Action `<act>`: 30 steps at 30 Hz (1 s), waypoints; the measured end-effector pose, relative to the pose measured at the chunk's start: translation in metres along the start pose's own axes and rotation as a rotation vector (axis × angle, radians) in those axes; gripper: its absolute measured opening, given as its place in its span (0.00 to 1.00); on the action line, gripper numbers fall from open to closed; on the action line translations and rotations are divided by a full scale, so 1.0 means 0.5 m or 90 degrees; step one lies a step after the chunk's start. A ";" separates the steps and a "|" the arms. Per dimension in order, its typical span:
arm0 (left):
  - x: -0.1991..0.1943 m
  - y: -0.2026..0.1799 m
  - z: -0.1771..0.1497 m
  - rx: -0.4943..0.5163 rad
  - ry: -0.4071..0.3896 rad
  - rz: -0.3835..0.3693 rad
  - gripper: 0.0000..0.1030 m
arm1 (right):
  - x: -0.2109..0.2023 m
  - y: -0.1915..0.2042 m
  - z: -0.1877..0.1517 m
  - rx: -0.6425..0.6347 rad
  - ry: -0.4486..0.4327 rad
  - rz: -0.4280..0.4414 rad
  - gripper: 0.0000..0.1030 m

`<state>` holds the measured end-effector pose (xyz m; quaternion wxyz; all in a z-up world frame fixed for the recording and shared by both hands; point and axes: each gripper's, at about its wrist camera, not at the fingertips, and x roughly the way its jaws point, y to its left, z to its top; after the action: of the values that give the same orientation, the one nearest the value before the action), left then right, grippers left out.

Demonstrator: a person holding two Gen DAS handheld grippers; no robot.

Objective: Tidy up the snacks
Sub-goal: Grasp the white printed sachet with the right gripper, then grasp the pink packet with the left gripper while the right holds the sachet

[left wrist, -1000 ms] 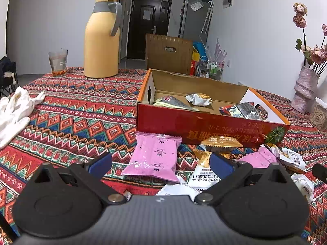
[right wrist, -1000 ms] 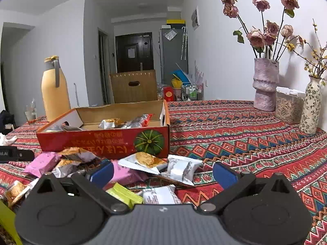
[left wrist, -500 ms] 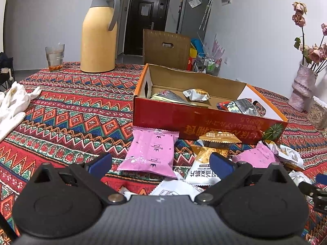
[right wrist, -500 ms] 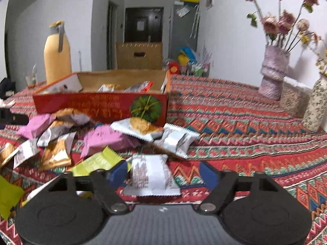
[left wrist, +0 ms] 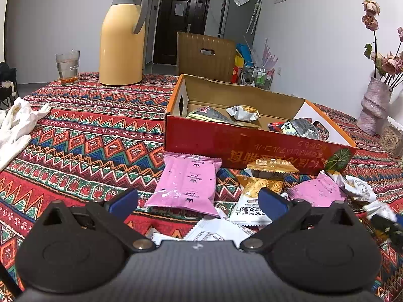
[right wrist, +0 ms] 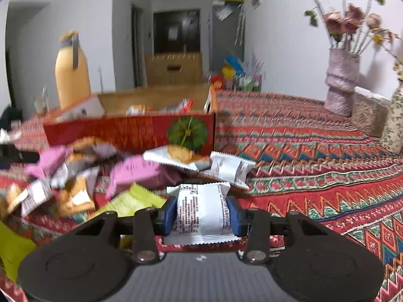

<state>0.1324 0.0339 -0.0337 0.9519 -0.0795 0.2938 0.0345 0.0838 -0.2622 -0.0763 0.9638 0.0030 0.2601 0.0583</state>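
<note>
The right gripper (right wrist: 201, 212) is closing, its blue pads pressing both sides of a white snack packet (right wrist: 200, 209) among the loose snacks in front of the red cardboard box (right wrist: 141, 133) on the patterned tablecloth (right wrist: 314, 166). The left gripper (left wrist: 197, 200) hangs wide apart and empty over a pink packet (left wrist: 187, 186).

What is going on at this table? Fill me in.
A person is sorting loose snack packets into the red cardboard box with two handheld grippers. The right gripper has a white snack packet between its jaws, which are closing on it, the blue pads against its sides. The left gripper hangs open over the pile by a pink packet, holding nothing. A few packets already lie in the box.
</note>
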 end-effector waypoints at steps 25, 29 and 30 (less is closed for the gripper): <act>0.152 -0.011 0.078 0.069 0.203 0.064 1.00 | -0.017 -0.077 0.010 0.066 -0.059 -0.043 0.41; 0.172 -0.009 0.076 0.059 0.214 0.066 0.96 | -0.014 -0.077 0.010 0.066 -0.059 -0.042 0.41; 0.175 -0.009 0.074 0.059 0.215 0.065 0.93 | -0.013 -0.078 0.010 0.067 -0.059 -0.042 0.41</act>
<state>0.2256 0.0373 -0.0522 0.8889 -0.0251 0.4541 0.0551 0.0849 -0.3014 -0.0699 0.9747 0.0475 0.2182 0.0123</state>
